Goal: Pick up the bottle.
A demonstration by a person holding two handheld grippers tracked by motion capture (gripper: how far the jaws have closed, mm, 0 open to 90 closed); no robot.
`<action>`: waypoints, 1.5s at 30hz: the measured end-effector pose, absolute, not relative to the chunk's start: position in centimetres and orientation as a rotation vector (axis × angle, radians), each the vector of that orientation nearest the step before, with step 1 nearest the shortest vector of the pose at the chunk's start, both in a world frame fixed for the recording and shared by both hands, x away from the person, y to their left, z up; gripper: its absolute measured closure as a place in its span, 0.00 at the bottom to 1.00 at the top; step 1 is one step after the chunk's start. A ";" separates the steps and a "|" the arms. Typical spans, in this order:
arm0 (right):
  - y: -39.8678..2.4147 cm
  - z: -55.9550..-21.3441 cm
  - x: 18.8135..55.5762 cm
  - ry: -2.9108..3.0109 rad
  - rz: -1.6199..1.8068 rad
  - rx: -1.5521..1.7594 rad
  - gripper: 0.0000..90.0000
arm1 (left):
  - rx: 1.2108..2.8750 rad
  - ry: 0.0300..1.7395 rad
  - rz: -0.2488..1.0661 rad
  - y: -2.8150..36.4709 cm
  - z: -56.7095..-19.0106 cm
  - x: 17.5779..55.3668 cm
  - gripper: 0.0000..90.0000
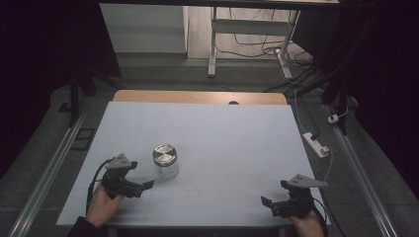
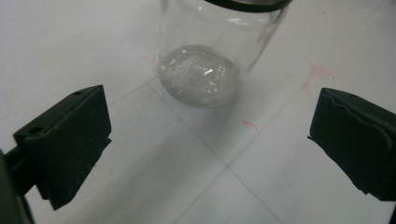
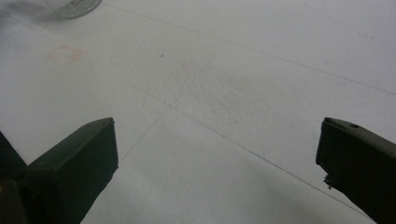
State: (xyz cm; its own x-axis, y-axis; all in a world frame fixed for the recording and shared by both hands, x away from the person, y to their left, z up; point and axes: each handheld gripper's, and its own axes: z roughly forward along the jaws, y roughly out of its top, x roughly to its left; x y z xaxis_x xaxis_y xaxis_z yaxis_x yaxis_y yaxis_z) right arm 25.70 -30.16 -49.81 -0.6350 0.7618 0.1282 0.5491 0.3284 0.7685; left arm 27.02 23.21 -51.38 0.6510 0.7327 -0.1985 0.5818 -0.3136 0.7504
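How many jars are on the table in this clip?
1. A clear glass jar with a metal lid stands on the table, just ahead of the left gripper and well away from the right gripper.

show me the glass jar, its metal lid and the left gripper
glass jar [image 2: 201, 74], left gripper view, on its clear rounded base.
metal lid [image 1: 164, 154], high view, on the middle of its shiny top.
left gripper [image 1: 146, 185], high view, midway between its open fingertips.
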 end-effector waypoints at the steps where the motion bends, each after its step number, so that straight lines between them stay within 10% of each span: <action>1: -30.2 -49.8 25.7 2.340 1.198 1.184 0.00 | 2.016 1.024 0.216 23.1 -51.4 27.2 0.00; 37: -30.1 -49.8 25.8 2.347 1.197 1.183 0.00 | 2.118 0.893 0.258 18.2 -52.5 32.8 0.00; 45: -30.1 -49.8 25.8 2.349 1.196 1.182 0.00 | 2.105 0.849 0.302 18.1 -52.0 32.4 0.12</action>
State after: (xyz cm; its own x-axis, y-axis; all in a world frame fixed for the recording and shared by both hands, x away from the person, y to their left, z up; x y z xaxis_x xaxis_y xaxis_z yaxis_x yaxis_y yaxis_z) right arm 25.76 -30.14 -49.84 -0.6387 0.7583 0.1302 0.5512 0.3329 0.7651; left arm 32.41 18.08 -51.96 0.7430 0.6648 -0.0776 0.4662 -0.4308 0.7727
